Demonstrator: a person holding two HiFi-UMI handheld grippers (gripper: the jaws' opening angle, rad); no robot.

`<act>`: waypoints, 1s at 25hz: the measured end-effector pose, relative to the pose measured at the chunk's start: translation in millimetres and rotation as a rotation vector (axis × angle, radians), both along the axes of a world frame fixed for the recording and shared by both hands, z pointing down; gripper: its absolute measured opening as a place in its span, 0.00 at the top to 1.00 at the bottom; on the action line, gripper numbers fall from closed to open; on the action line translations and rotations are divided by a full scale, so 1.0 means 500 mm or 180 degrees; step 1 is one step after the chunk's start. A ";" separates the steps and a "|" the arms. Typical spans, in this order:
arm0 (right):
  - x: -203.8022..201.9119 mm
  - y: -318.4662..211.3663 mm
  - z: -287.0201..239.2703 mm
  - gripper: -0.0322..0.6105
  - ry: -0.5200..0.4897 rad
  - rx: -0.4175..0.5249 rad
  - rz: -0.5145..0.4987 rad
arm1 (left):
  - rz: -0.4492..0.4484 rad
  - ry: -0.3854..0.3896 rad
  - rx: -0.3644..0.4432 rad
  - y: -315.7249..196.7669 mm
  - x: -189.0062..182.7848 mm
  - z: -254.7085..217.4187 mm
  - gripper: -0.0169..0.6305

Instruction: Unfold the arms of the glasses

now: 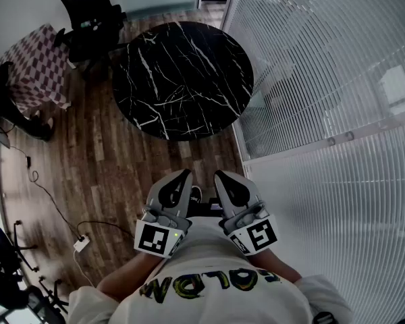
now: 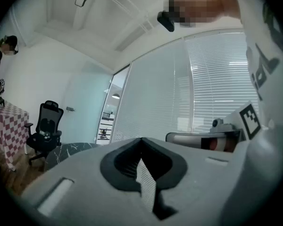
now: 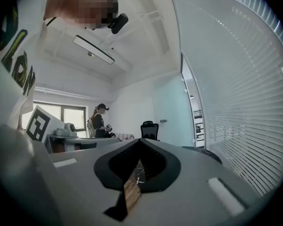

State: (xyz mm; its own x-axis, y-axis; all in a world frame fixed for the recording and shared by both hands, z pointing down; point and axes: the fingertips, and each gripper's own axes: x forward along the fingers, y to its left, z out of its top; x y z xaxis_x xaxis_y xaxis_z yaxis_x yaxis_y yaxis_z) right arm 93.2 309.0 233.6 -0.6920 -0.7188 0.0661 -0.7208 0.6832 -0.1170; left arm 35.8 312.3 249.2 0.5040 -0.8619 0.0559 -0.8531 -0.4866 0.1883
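Note:
No glasses show in any view. My left gripper [image 1: 186, 175] and right gripper [image 1: 220, 176] are held side by side close to the person's chest, above the wooden floor, both pointing level toward a round black marble table [image 1: 182, 79]. The left gripper view shows the left gripper [image 2: 141, 139] with its jaws meeting at the tip and nothing between them. In the right gripper view the right gripper [image 3: 140, 140] is likewise shut and empty. Each gripper's marker cube sits at its rear.
A glass wall with blinds [image 1: 310, 79] runs along the right. A black office chair [image 1: 88, 12] and a checkered-cloth table [image 1: 37, 66] stand at the far left. A cable and power strip [image 1: 81, 243] lie on the floor. Another person [image 3: 100, 121] stands far off.

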 end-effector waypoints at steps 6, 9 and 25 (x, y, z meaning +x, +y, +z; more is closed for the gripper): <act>0.004 -0.012 -0.008 0.95 -0.0101 0.0027 -0.0035 | -0.0017 0.0002 -0.0016 -0.013 0.002 0.004 0.97; 0.009 -0.021 -0.013 0.95 -0.0110 0.0060 -0.0051 | -0.0028 -0.0010 -0.0024 -0.024 0.008 0.004 0.97; 0.022 -0.084 0.017 0.95 -0.0063 -0.0128 -0.0084 | -0.0040 -0.0008 -0.0149 -0.081 0.029 0.022 0.97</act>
